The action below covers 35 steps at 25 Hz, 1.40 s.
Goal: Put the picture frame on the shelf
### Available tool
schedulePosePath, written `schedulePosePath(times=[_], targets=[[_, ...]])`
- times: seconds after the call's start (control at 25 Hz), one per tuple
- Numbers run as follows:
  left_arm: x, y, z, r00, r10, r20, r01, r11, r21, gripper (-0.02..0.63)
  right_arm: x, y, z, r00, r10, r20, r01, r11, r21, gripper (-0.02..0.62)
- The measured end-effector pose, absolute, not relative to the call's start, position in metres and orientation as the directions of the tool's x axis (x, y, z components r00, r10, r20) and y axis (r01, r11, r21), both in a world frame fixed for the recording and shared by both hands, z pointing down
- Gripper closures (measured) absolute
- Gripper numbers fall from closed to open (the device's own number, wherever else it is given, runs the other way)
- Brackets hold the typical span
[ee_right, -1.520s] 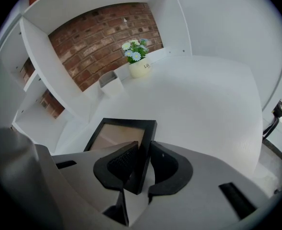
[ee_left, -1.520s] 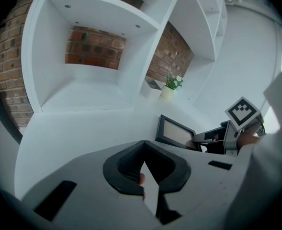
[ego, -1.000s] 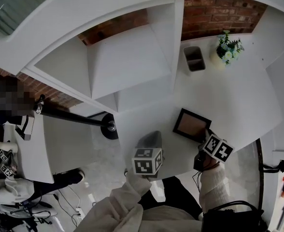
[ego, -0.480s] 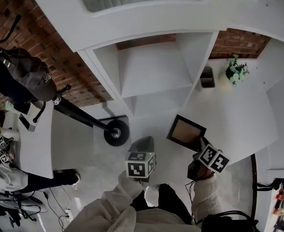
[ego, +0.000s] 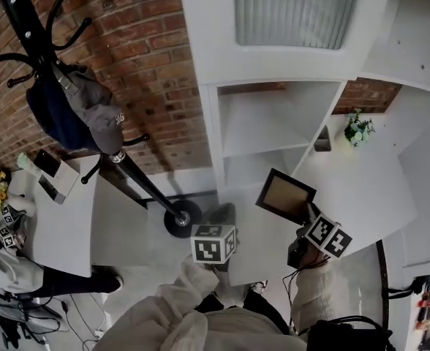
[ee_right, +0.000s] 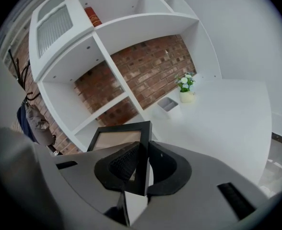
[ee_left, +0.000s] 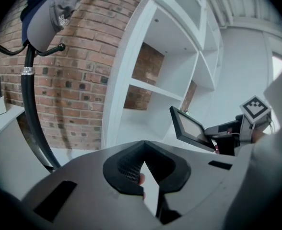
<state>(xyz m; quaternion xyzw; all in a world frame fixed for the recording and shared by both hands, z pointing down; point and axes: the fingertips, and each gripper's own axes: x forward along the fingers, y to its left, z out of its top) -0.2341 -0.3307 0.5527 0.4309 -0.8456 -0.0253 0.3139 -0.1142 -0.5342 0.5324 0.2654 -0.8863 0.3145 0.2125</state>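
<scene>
The picture frame is black with a tan inside. It hangs tilted in the air over the near edge of the white table, with my right gripper shut on its lower right edge. In the right gripper view the frame stands edge-on between the jaws of the right gripper. The white shelf unit rises just beyond it, and its open compartments are bare. My left gripper hovers to the left of the frame, shut on nothing. From the left gripper the frame shows at right.
A black coat stand with a cap and a bag stands left of the shelf unit, its round base on the floor. A small potted plant and a grey container sit far back on the table. A red book stands on a high shelf.
The right gripper has raised the frame off the table and tilted it toward the shelf unit. The head view has swung upward, so more of the shelves and the brick wall shows.
</scene>
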Motion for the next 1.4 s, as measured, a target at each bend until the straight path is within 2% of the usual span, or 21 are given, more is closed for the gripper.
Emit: schedulePosePath(times=[0.52,1.4], targets=[[-0.267,-0.309,0.494,-0.496,-0.778,0.386,-0.738,0.612,0.283,0.598,-0.159,-0.508,0.467,-0.828,-0.348,0.439,-0.533,0.734,-0.422,0.520],[-0.328,-0.264,0.455,-0.655,-0.692,0.303,-0.621,0.722,0.305,0.598,-0.248,-0.500,0.420,-0.889,-0.274,0.367,-0.422,0.802,-0.423,0.520]])
